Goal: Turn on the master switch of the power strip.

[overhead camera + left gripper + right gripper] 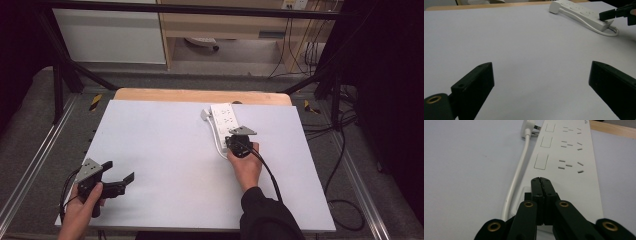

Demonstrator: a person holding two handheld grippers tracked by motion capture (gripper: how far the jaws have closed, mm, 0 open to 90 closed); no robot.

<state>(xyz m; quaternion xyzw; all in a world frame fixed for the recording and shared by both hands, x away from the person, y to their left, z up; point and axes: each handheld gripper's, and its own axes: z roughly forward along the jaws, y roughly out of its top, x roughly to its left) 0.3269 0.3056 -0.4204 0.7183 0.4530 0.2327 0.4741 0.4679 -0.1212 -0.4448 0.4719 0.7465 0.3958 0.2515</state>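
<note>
A white power strip (225, 119) lies at the far middle-right of the white table (165, 160), and its white cord (520, 167) runs along one side to a plug (527, 126) at the far end. My right gripper (541, 180) is shut with nothing between its jaws. Its tips sit over the near end of the strip (566, 152); I cannot tell whether they touch it. In the high view the right gripper (233, 136) is just in front of the strip. My left gripper (120, 171) rests at the near left corner. It is open and empty (541, 66), pointing across the bare table toward the strip (579, 11).
A wooden edge (200, 95) shows beyond the white sheet. Black frame bars (60, 75) stand at the far corners, and metal rails run along both sides. Loose cables (345, 200) lie on the floor to the right. A cabinet stands behind.
</note>
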